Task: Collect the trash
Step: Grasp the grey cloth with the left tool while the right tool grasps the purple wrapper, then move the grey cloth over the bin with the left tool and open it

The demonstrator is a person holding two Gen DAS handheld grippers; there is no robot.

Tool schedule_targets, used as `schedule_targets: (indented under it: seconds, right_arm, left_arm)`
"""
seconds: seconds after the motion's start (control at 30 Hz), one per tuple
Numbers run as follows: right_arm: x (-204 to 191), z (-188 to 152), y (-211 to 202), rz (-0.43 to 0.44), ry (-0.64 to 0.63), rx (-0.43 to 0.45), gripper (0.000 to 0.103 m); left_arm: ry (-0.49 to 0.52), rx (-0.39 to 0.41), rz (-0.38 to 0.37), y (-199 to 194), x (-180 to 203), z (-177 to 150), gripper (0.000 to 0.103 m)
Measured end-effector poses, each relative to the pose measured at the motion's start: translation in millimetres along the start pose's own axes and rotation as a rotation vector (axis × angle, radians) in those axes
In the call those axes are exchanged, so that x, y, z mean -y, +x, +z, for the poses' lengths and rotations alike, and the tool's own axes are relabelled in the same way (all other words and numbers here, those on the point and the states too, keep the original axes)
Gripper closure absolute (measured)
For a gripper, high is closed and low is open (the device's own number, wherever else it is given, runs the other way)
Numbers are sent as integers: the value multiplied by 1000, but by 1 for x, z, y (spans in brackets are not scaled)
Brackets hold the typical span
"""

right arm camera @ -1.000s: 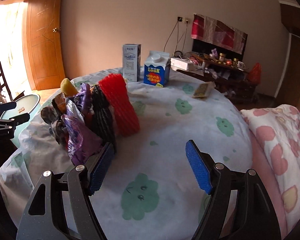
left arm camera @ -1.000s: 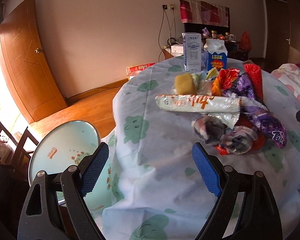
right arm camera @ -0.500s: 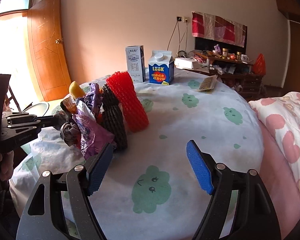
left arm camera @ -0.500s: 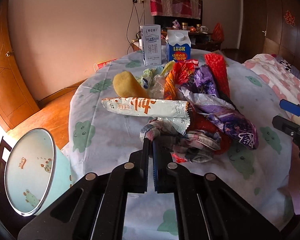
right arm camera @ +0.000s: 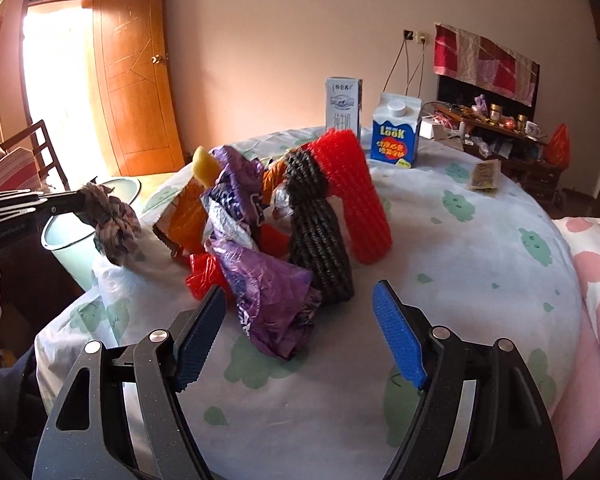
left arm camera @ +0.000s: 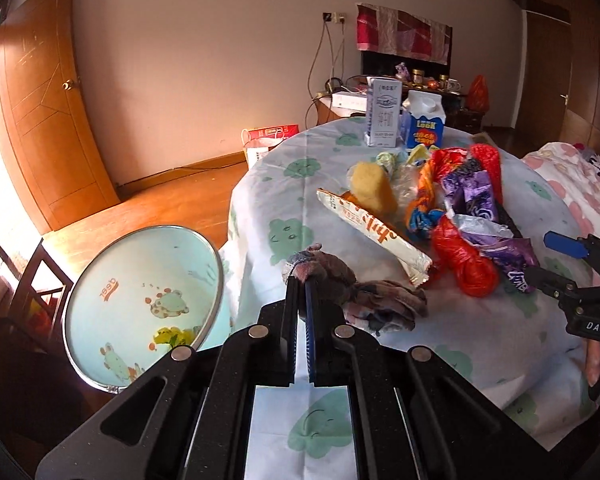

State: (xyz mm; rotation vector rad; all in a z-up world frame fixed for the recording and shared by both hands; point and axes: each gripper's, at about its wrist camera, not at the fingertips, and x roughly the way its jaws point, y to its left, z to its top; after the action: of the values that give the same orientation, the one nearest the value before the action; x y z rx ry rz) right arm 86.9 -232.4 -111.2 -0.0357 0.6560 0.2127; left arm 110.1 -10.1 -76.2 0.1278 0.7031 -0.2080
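1. The left gripper [left arm camera: 301, 280] sits at the lower centre of its own view, jaws clamped on one end of a crumpled, mottled grey-brown rag [left arm camera: 364, 300]; the rest of the rag trails to the right onto the tablecloth.
2. From the right wrist view that rag [right arm camera: 112, 226] hangs at the left edge of the frame, lifted clear of the round table covered in a pale blue cloth with green cartoon prints [right arm camera: 480, 248].
3. The right gripper [right arm camera: 300, 336] is at the bottom of its view; its blue pads stand wide apart and are closing slightly, with nothing pressed between them.
4. A crumpled purple plastic wrapper [right arm camera: 268, 292] lies just beyond those pads, at the front of the trash heap.
5. Behind it stand a dark woven-mesh sleeve [right arm camera: 320, 236] and a red foam-net sleeve [right arm camera: 356, 196], leaning together.
6. A pale blue round waste bin with a metal rim and animal prints [left arm camera: 140, 304] stands in the left of the left wrist view, beside the table edge, with a yellow scrap inside.
7. A long white and orange snack wrapper [left arm camera: 372, 232] lies mid-frame.
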Motion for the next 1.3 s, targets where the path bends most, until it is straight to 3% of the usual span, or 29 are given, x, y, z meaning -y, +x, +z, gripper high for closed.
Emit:
schedule_targets:
  seconds: [0.03,0.1,0.13,0.2,0.63,0.97,1.3]
  right_arm:
    - [-3,-1,4,4,-8,-12,34]
    - [-7,-3,11,21,-25,-44,62]
    - [-9,-4,13,29,-32,-58,71]
    - [-11,-5,13,42,-40,-63,79]
    - [-35,37,-14,57,-103,53,81]
    - [-85,82,31,148,-165,26,81]
    - [-136,105,73,228,-241,-31,81]
  left_arm:
    - [-15,-4,0,0,-6,0,100]
    - [-30,-1,12,0,-13,2,100]
    - [-35,4,17,-1,-15,2,100]
    - [-46,12,22,-3,-20,3,100]
    - [-95,65,131,-23,-61,12,100]
    - [-141,32,280,-16,-108,1,100]
    - [-173,-4,370,-10,-144,-13,100]
